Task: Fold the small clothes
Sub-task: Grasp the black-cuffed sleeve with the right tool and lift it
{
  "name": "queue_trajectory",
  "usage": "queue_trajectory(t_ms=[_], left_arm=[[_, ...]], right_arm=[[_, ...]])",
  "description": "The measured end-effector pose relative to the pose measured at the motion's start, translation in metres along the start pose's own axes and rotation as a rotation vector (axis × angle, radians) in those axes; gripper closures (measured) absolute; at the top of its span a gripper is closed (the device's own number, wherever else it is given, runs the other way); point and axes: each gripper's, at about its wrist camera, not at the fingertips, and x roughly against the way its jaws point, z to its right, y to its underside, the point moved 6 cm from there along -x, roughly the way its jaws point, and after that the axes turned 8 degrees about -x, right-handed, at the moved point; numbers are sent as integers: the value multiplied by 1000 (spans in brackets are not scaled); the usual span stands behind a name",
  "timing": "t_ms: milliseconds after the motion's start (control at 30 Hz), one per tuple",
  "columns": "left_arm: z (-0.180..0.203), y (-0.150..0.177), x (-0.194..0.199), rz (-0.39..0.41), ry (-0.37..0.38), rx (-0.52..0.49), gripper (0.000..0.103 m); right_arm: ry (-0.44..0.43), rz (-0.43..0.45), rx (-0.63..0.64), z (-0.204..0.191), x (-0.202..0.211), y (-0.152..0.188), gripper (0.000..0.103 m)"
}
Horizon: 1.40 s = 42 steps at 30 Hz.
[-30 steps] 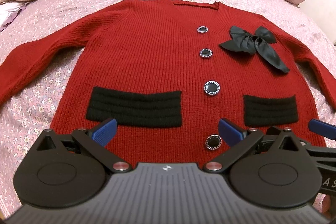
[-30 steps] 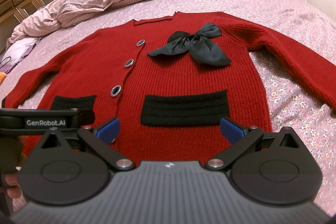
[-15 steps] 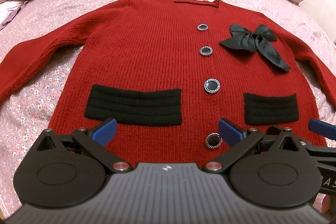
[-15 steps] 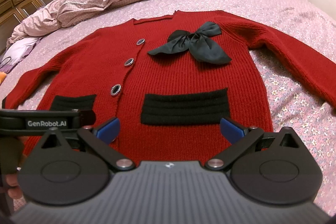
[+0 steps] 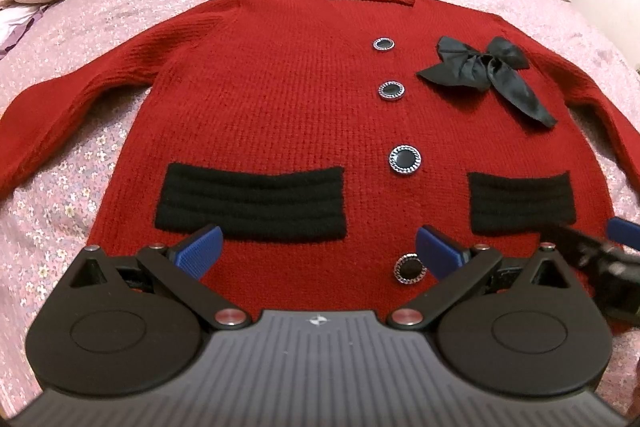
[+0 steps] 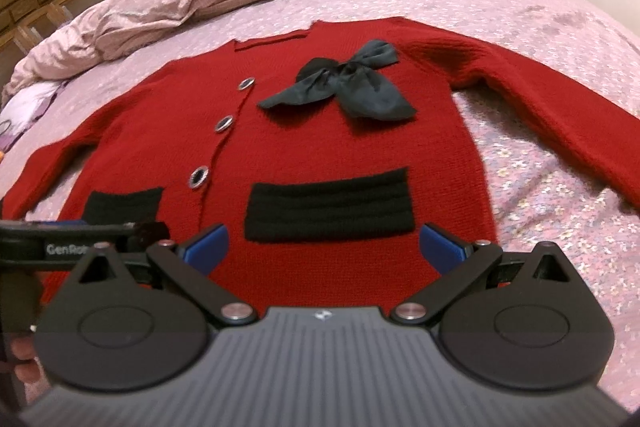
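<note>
1. Left gripper (image 5: 318, 251): jaws wide apart, empty, over the hem.
2. Red cardigan (image 5: 288, 107): flat on the pink floral bedspread (image 5: 60, 195), buttoned, sleeves spread.
3. Right gripper (image 6: 324, 247): jaws apart, empty, beside the left.

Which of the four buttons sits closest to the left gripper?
The bottom button, below the pocket line, beside one left gripper fingertip; the other three sit higher up the cardigan.
</note>
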Motion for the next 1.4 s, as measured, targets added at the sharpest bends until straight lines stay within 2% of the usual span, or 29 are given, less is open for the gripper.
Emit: queue_trajectory(t_ms=[200,533,767,967,1167,1400], left_arm=[[-4,-16,-6,7,-28,-11,0],[-15,-48,-28,7,-88,-21,0],[-21,-56,-48,-29,-112,-11,0],[-23,-50,-62,-42,-103,4,0],[-25,-48,-67,-33,-87,8,0],[-24,-43,-66,3,-89,13,0]], right_arm=[[45,34,-70,33,2,-20,0],[123,62,-347,106,-6,-44,0],[181,80,-482,142,-16,-52,0],[248,109,-550,175,-20,-60,0],[264,98,-598,193,-30,-55,0],[257,142,-640,203,-29,-60,0]])
